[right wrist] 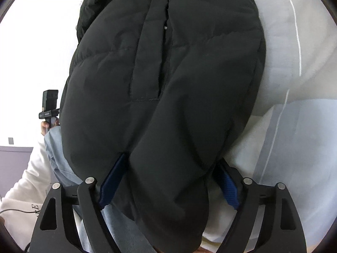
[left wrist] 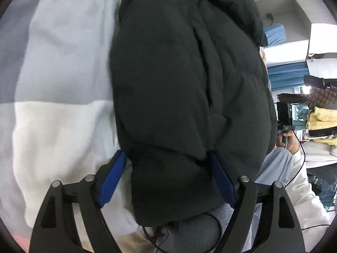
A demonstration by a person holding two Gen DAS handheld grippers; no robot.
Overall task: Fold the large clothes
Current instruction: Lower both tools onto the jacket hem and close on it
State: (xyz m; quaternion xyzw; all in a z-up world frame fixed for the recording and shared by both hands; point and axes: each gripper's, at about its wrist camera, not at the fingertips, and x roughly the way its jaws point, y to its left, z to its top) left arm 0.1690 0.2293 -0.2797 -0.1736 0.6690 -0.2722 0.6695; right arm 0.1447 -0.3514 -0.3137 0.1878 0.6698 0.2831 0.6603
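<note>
Two grippers: each clamps a bunched fold of one black puffer jacket.
Left gripper: grasping jacket, lower centre.
Right gripper: grasping jacket, lower centre.
Jacket: fills centre frame, over a pale blue-and-white blanket.

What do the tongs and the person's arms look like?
The left tongs and right tongs match: black frames with cut-out holes, round silver pins, and ridged blue pads on the fingers. Thin black cables trail from them. The person wears a white sleeve with dark lettering.
</note>
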